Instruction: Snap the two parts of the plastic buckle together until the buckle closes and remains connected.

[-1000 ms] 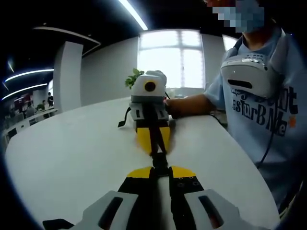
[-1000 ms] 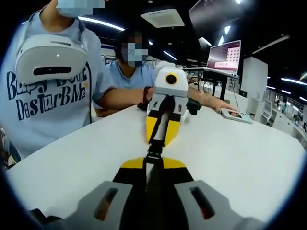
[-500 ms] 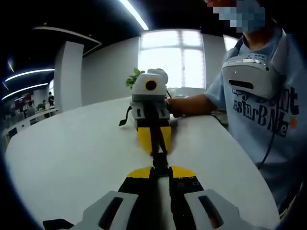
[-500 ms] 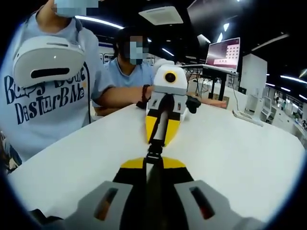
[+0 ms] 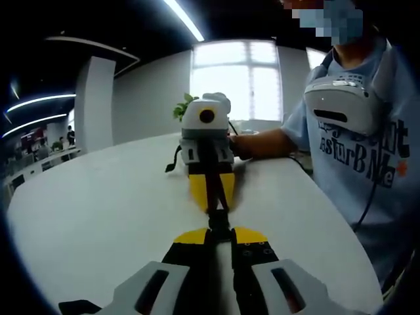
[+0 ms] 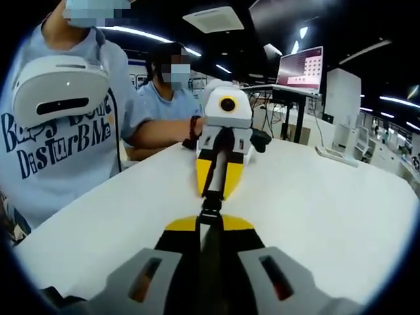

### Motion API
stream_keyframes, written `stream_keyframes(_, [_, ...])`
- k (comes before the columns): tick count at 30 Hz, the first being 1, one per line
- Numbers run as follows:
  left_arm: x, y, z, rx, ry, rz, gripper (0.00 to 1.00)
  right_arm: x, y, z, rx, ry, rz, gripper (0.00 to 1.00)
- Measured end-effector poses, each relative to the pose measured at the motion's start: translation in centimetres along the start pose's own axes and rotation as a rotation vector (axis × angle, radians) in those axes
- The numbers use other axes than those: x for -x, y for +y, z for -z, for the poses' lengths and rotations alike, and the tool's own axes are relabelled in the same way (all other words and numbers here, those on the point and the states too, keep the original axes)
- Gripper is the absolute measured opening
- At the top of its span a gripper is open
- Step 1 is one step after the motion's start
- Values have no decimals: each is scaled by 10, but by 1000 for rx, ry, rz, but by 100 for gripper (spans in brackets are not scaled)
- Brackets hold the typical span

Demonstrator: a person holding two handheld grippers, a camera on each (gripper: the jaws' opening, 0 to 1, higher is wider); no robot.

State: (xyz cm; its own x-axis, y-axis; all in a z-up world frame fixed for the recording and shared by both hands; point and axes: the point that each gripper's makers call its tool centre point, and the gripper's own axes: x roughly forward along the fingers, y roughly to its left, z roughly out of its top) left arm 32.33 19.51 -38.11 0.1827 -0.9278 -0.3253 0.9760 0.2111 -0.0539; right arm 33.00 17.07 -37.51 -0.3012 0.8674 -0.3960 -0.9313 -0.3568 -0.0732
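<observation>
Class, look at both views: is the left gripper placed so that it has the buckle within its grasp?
Probably yes: the left gripper looks shut on the black buckle, meeting the right gripper head-on above the white table.

Large white round-edged table (image 5: 98,216), lower half of left gripper view. Bright window (image 5: 233,79) upper centre, small green potted plant (image 5: 182,106) below it. White column (image 5: 92,105) left. Person in light-blue printed T-shirt (image 5: 357,151) right edge, white headset (image 5: 341,105) hanging on chest.

Right gripper view: second seated person in blue shirt (image 6: 164,98) upper left-centre; monitor with pinkish screen (image 6: 300,65) upper right; white ceiling vent (image 6: 216,18) top.
</observation>
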Motion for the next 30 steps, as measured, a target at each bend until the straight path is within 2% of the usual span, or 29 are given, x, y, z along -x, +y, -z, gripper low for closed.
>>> stream_keyframes(26, [-6,-1,1,-5,1,17,10,1,4,3,15,-26,-33,9])
stream_keyframes(27, [-6,-1,1,-5,1,17,10,1,4,2,16,-27,-35,8])
stream_keyframes(28, [-5,-1,1,-5,0,16,10,0,6,-1,20,-47,-49,0])
stream_keyframes(29, [-8,0,-1,-14,-8,4,10,-4,12,-7,16,-84,-75,0])
stream_keyframes(30, [-13,-4,-2,-15,-7,25,10,-16,14,-2,44,-37,-78,0])
